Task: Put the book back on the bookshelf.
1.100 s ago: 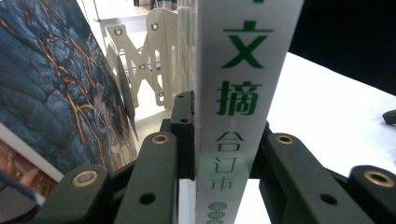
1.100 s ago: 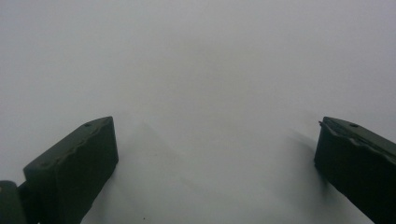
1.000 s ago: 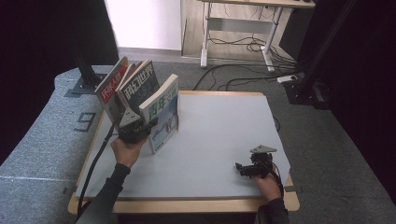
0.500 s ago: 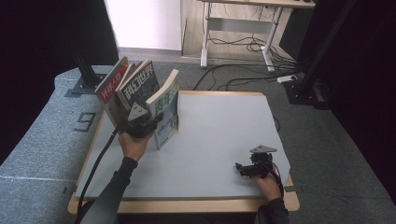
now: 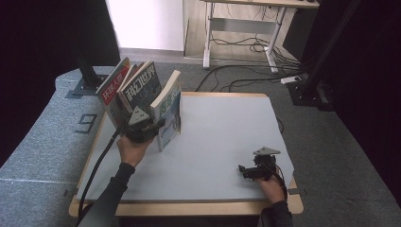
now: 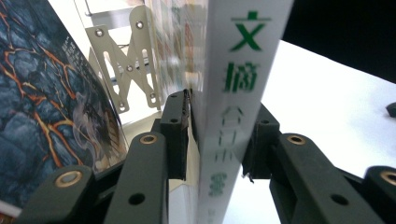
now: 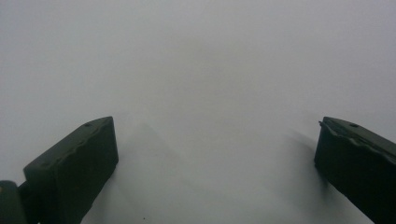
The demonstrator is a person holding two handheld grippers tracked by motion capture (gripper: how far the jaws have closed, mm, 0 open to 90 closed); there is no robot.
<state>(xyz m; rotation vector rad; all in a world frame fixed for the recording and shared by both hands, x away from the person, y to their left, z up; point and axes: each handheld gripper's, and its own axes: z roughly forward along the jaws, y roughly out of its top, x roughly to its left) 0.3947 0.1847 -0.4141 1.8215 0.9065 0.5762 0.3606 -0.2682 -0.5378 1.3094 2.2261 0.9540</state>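
Left gripper [image 5: 150, 128] jaws just opening around book [image 5: 169, 106], shifted rightward.

A thin white-spined book [image 5: 169, 111] with green characters stands upright, leaning slightly, at the table's ten o'clock.

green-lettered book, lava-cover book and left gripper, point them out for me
green-lettered book [image 6: 233, 107], left gripper view, on its white spine
lava-cover book [image 6: 42, 93], left gripper view, on its front cover
left gripper [image 6: 219, 144], left gripper view, midway between its fingertips
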